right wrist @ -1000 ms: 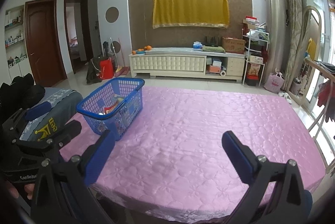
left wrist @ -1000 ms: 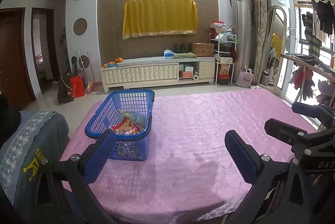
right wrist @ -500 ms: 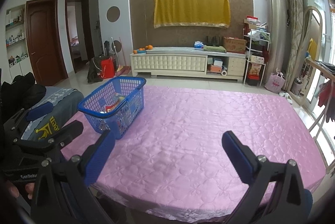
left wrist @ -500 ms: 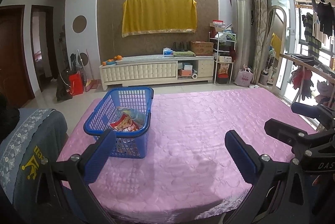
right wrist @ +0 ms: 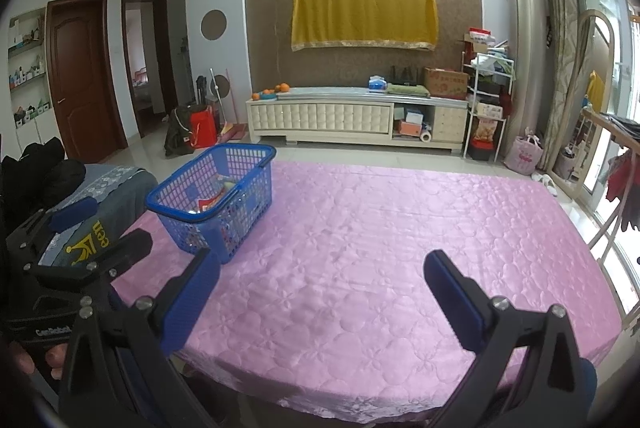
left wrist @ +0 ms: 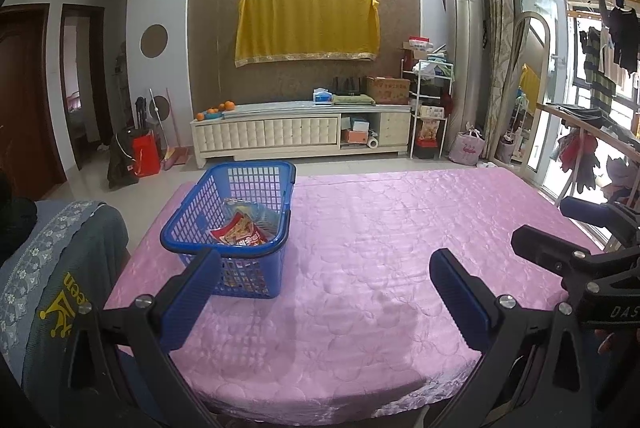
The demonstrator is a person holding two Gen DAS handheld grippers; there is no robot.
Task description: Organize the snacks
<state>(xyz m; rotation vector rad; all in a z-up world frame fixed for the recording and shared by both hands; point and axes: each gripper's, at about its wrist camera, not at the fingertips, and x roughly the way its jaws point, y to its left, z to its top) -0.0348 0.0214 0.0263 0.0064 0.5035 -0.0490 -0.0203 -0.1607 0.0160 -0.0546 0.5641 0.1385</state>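
Left wrist view. Living room with patterned wall, yellow cloth (left wrist: 307, 25) and low white cabinet (left wrist: 300, 136) behind; pink quilted tablecloth (left wrist: 380, 236) in foreground. Blue basket (left wrist: 230, 228) at left of cloth, holding red snack packet (left wrist: 239, 233) and a clear wrapper, contents otherwise hard to tell. No loose snacks visible on cloth. Left gripper (left wrist: 324, 292) near table edge, blue fingers spread wide, empty, raised above cloth, left finger overlapping basket's near corner in view; contact not determinable. Right gripper (left wrist: 576, 252) at right edge, seen side-on, apart from basket.

Right wrist view. Same wall and brown door (right wrist: 82, 80) at left. Basket (right wrist: 216, 200) at left of cloth (right wrist: 400, 228), packets inside. Right gripper (right wrist: 322, 292) spread wide, empty, level, pointing across bare cloth. Left gripper (right wrist: 76, 240) low at left beside grey chair cover (right wrist: 100, 204), fingertips of a hand (right wrist: 48, 360) beneath.

Judged step: sorting apparently complete or pausing. Next move, if any: locate a remaining snack, or square the basket.
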